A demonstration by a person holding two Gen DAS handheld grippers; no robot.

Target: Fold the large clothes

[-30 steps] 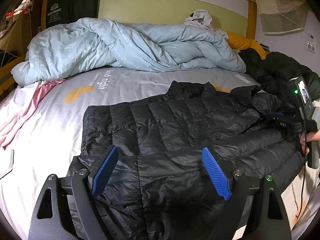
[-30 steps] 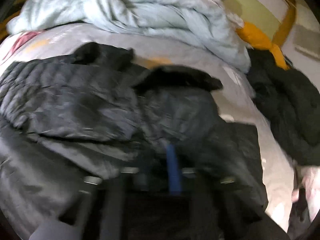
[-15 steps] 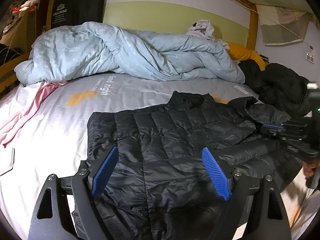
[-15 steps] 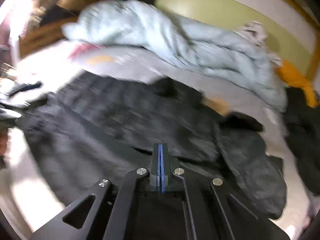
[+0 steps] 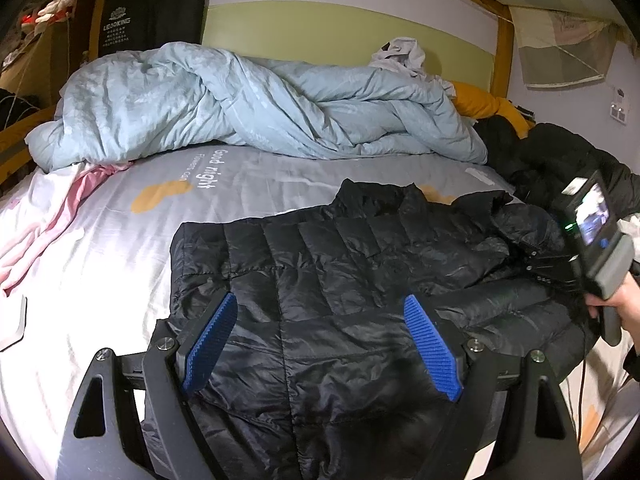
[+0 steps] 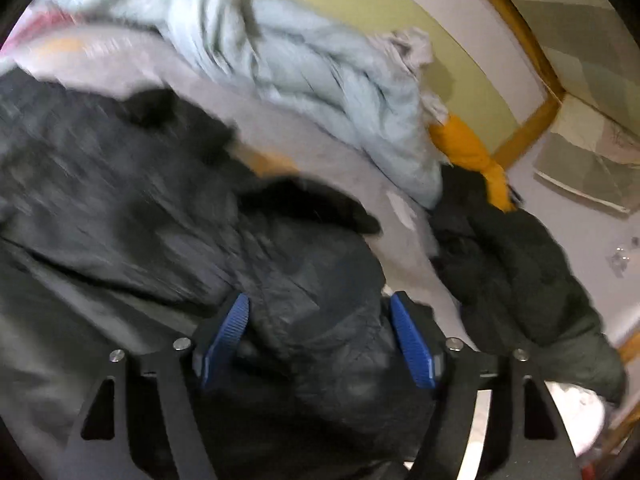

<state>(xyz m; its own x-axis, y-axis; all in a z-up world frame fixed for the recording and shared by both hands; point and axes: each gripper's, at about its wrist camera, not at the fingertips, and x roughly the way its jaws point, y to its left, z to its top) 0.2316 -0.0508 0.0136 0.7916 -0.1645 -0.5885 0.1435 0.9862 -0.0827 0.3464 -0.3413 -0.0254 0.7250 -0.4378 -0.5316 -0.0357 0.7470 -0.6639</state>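
**A:** The black puffer jacket (image 5: 320, 280) lies spread on the grey bedsheet (image 5: 120, 248), directly ahead of and below your left gripper (image 5: 320, 344), collar at the far end. Its right-hand part, with a sleeve folded in across the body, sits under your right gripper (image 6: 318, 344).

**B:** How are my grippers standing?

**A:** Your left one hangs above the hem, pads (image 5: 210, 344) set wide apart, nothing between them. Your right one is opening at this moment; a bunched mound of jacket fabric lies between its pads (image 6: 412, 348), but they don't look pressed on it, so I'd call that let go.

**B:** How will the jacket behave?

**A:** I'd judge it light, soft and puffy, with a shiny shell that looks slippery. It will likely spring back and slide, so a fold may not stay put. Pinch a seam or edge: the hem corner just in front of your left gripper, or the shoulder seam ahead of your right. Avoid grabbing the middle of a quilted panel.

**B:** Anything nearby to mind?

**A:** Beyond the collar, well ahead of both grippers, lies the crumpled light-blue duvet (image 5: 240, 104). To the right of your right gripper there's a dark heap of clothing (image 6: 520, 264) with an orange garment (image 6: 468, 152) behind it. Keep the sleeve from dragging into that pile.
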